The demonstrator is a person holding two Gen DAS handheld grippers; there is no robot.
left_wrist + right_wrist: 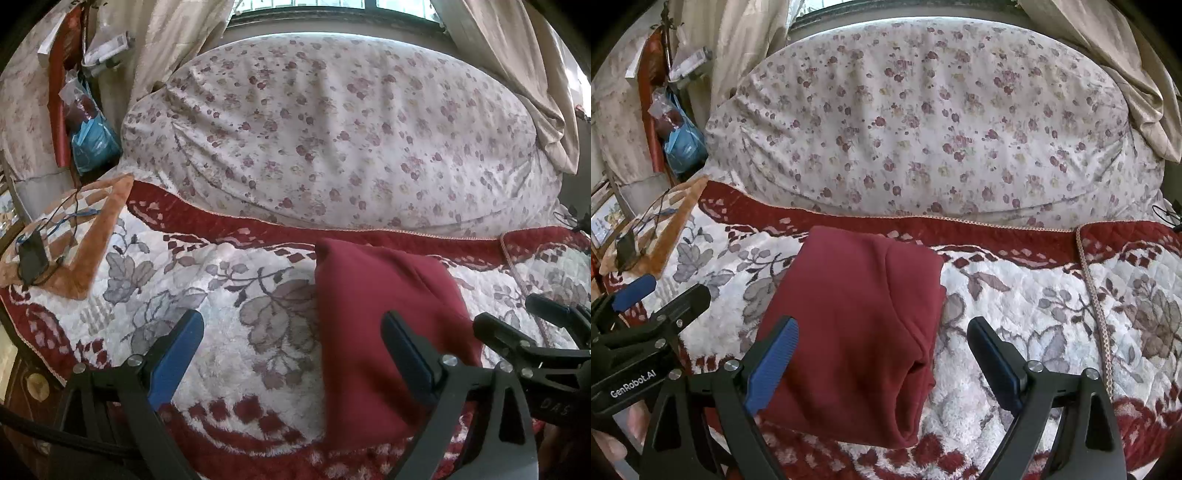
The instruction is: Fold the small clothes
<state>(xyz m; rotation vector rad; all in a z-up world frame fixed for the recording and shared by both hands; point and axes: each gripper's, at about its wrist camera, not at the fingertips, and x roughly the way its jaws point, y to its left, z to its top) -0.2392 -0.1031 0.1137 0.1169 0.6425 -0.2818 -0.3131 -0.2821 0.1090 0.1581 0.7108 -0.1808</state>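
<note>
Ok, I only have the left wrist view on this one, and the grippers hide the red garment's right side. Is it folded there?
Observer: Yes. The right wrist view shows the red garment with a layer folded over its right side, ending in a rounded pocket-like fold near the camera.
Operator: Is the right gripper holding it?
Observer: No. The right gripper is open, with its left finger over the garment, its right finger over the blanket, and nothing pinched.
</note>
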